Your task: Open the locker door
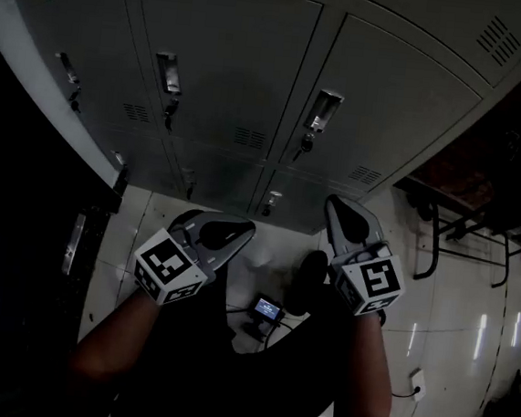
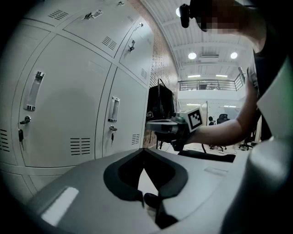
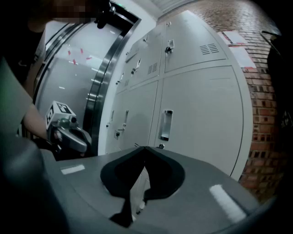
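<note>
A bank of grey lockers (image 1: 224,62) fills the top of the head view, all doors closed. Each door has a recessed metal handle (image 1: 168,73) with a keyed lock under it; another handle (image 1: 323,111) is on the door to the right. My left gripper (image 1: 240,229) and right gripper (image 1: 337,206) hover side by side in front of the lower doors, touching nothing. Both are shut and empty. In the left gripper view the jaws (image 2: 144,150) meet before a door with its handle (image 2: 34,90). The right gripper (image 3: 144,148) faces a handle (image 3: 166,124).
On the tiled floor below lies a small device with a lit screen (image 1: 266,310) and a cable. A metal chair frame (image 1: 460,233) stands at the right. A dark glass panel (image 1: 20,226) borders the lockers on the left, a brick wall (image 3: 270,91) on the right.
</note>
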A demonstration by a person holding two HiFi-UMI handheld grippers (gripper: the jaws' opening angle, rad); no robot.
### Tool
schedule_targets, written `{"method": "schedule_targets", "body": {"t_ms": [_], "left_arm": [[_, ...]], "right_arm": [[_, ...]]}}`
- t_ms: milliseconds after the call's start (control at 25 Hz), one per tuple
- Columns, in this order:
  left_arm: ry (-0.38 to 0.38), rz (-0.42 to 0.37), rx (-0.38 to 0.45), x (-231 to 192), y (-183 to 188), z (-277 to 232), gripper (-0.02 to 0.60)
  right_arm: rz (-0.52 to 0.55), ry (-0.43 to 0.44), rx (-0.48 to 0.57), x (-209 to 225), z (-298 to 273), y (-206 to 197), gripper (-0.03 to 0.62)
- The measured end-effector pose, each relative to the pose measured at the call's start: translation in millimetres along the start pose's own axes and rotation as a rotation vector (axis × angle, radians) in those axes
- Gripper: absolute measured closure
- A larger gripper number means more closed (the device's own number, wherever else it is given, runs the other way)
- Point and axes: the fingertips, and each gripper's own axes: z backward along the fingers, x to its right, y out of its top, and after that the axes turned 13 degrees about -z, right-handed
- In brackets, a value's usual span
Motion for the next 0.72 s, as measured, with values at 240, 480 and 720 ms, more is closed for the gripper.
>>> {"method": "schedule_targets", "body": {"t_ms": [240,480,720], "left_arm": [[-0.014,0.004,0.004,-0.9,0.2,2.9,0.569],[-0.016,0.008,0.010,-1.4,0.6,3.8,0.569],[-0.018,0.011,0.008,-0.9,-0.5,3.5,0.569]], "right_arm": [[0.236,-0.124,-0.185,12.1,-56.5,-20.5,0.553],[0.517,-0.265,-0.312,29.5,-89.4,-24.4,0.533],[0.841,-0.317,-0.396,30.2,-114.2,-24.1,0.501]]}}
